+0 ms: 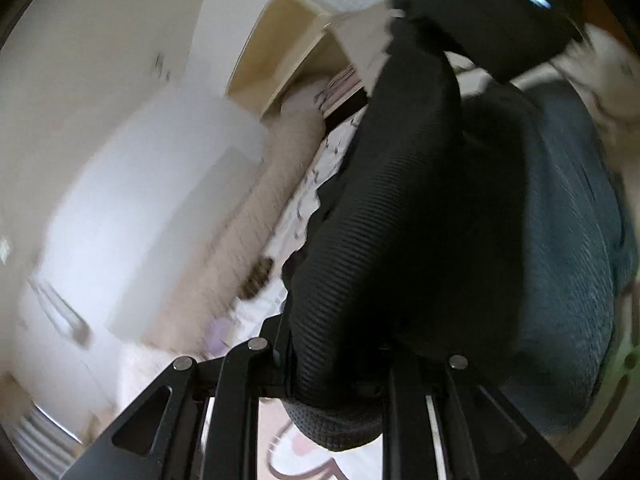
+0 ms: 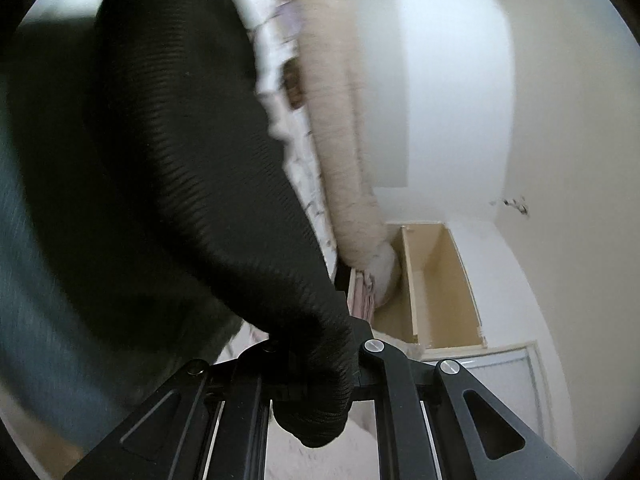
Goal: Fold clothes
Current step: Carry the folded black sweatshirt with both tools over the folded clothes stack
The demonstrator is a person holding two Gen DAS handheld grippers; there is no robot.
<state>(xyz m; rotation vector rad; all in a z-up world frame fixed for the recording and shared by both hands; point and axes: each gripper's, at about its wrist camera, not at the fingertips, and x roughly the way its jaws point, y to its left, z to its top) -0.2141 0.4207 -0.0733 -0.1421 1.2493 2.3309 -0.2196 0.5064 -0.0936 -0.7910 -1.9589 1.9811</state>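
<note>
Matte black left gripper (image 1: 332, 364), right gripper (image 2: 316, 364), slotted linkage bars, round silver pivot screws

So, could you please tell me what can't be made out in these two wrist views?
- Left view: the garment fills the middle and hides the left claw tips and most of the bed.
- Right view: the garment covers the right claw pads, so the pinch itself is unseen.
- Both views: motion blur smears the bed's print and the wall marks.
- Garment type: cut off by the edges, cannot tell.
</note>
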